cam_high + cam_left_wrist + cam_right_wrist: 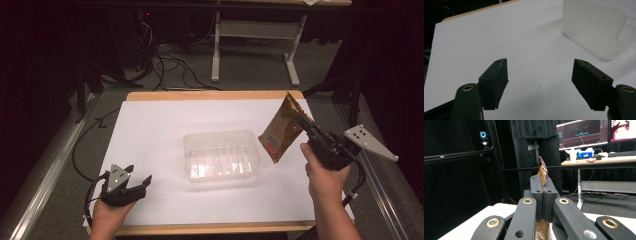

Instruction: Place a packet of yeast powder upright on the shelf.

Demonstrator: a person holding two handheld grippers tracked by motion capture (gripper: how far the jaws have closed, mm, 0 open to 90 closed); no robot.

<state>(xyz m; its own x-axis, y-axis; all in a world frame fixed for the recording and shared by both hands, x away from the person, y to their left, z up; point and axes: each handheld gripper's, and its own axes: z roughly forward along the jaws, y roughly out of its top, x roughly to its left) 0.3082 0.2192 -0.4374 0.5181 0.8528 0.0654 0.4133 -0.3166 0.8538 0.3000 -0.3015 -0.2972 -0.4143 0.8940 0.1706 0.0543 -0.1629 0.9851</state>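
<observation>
A white table (150, 130) spans the high view. At its centre sits a clear plastic tray (221, 155). Right of it, my right gripper (303, 122) is clamped on a gold snack pouch (280, 131), hanging tilted. I should centre it over the tray before releasing. My left gripper (135, 184), lower left, rests with jaws apart.

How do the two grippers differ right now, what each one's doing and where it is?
The left gripper has its jaws wide apart and holds nothing; the right gripper is clamped on a gold snack bag. The left sits low at the white mat's near corner; the right is raised beside the clear plastic tray. Both are black and hand-held.
</observation>
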